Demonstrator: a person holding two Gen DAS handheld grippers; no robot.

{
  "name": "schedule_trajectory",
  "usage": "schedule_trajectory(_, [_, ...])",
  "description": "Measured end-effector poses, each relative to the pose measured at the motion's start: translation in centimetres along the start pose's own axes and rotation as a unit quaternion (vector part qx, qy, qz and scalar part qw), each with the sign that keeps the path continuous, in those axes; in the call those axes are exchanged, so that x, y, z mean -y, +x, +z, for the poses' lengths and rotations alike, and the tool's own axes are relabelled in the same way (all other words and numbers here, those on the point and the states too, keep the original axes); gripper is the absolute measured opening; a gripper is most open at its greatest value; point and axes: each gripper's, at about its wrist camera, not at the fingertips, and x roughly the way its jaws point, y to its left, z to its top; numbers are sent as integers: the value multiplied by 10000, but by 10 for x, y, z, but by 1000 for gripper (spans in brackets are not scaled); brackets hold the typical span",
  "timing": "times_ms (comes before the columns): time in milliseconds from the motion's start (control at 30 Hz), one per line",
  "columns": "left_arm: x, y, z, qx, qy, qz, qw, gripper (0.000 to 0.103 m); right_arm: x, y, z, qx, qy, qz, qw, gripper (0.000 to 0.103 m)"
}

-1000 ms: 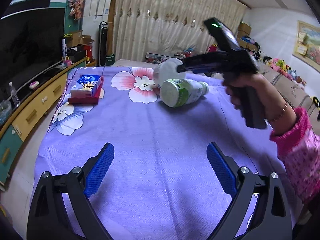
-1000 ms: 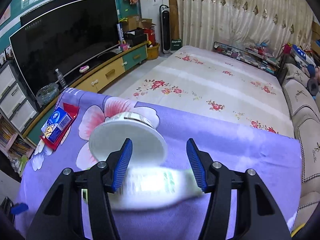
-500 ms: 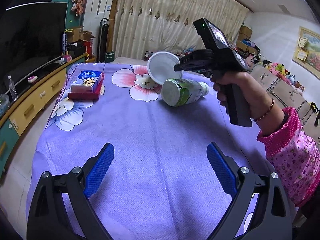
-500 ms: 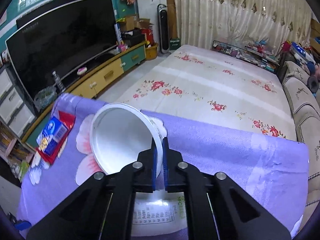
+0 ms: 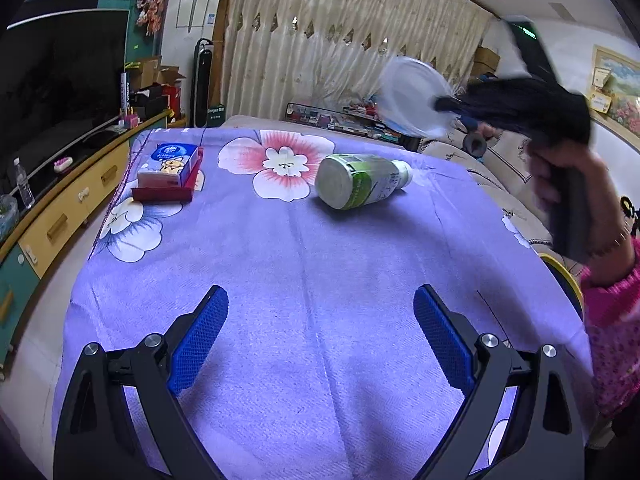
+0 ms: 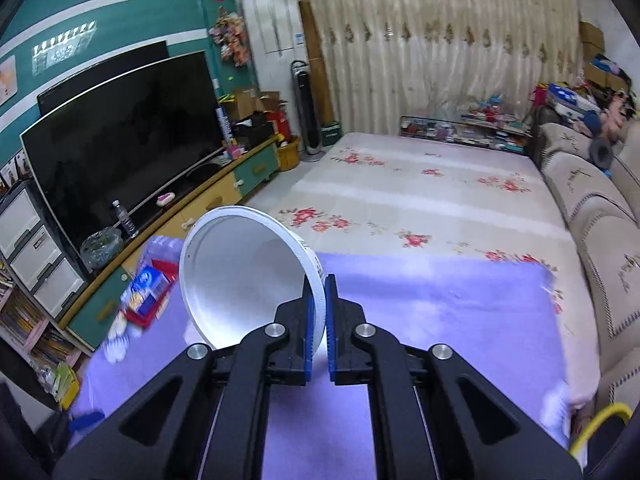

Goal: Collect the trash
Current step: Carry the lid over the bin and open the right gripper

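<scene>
Pinching the rim of a white paper bowl (image 6: 240,276), the right gripper (image 6: 318,320) holds it in the air above the worktop's far right corner, jaws pressed onto the bowl wall. Left gripper (image 5: 320,344) hovers low over the near edge, jaws spread wide, nothing between them. Green-labelled bottle (image 5: 360,186) lies on its side near the far edge. Tissue box (image 5: 170,164) sits on a red box at the far left corner. Purple floral cloth (image 5: 320,264) is bare through the middle and near side.
</scene>
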Motion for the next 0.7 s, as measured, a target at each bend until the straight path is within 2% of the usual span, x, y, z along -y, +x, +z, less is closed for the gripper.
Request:
schedule_trajectory(200, [6, -2, 0, 40, 146, 0, 9999, 93, 75, -73, -58, 146, 377, -656, 9970, 5])
schedule_trajectory(333, [8, -2, -1, 58, 203, -4, 9998, 93, 136, -115, -102, 166, 869, -1248, 9882, 5])
schedule_trajectory(467, [6, -2, -1, 25, 135, -66, 9999, 93, 202, -143, -146, 61, 1468, -1838, 9719, 5])
schedule_trajectory(533, [5, -2, -1, 7, 103, -62, 9999, 93, 238, -153, -169, -57, 1817, -2129, 9600, 5])
schedule_trajectory(700, [4, -1, -1, -12, 67, -74, 9999, 93, 293, -156, -215, -396, 2311, -2626, 9360, 5])
